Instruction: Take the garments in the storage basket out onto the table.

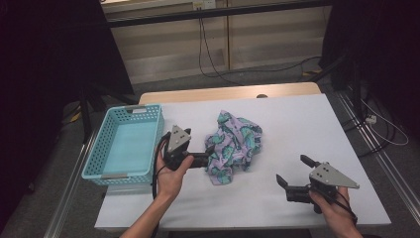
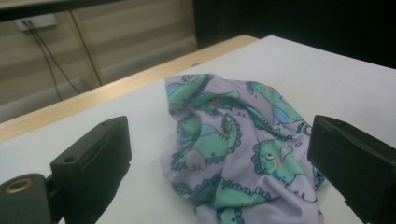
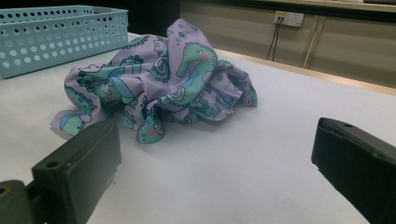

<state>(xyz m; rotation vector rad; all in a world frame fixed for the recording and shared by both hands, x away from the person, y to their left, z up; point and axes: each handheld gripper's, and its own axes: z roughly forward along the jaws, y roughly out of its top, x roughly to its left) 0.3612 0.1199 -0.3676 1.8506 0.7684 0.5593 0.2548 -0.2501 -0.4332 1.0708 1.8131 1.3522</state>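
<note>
A crumpled lilac cloth (image 1: 235, 141) printed with green dinosaurs lies bunched in the middle of the white table (image 1: 297, 124). My left gripper (image 1: 209, 157) reaches in from the cloth's left side. In the left gripper view its jaws stand wide apart, so the left gripper (image 2: 217, 140) is open, and the near edge of the cloth (image 2: 210, 102) lies between and just ahead of them. My right gripper (image 1: 293, 170) is open and holds nothing. It hovers near the front right of the table, well apart from the cloth (image 3: 173, 79), and the right gripper (image 3: 215, 140) points toward it.
A light blue perforated basket (image 1: 99, 144) stands empty at the table's left edge, and the basket (image 3: 60, 32) also sits behind the cloth in the right gripper view. Bare white tabletop surrounds the cloth. Cables run over the floor beyond the far edge.
</note>
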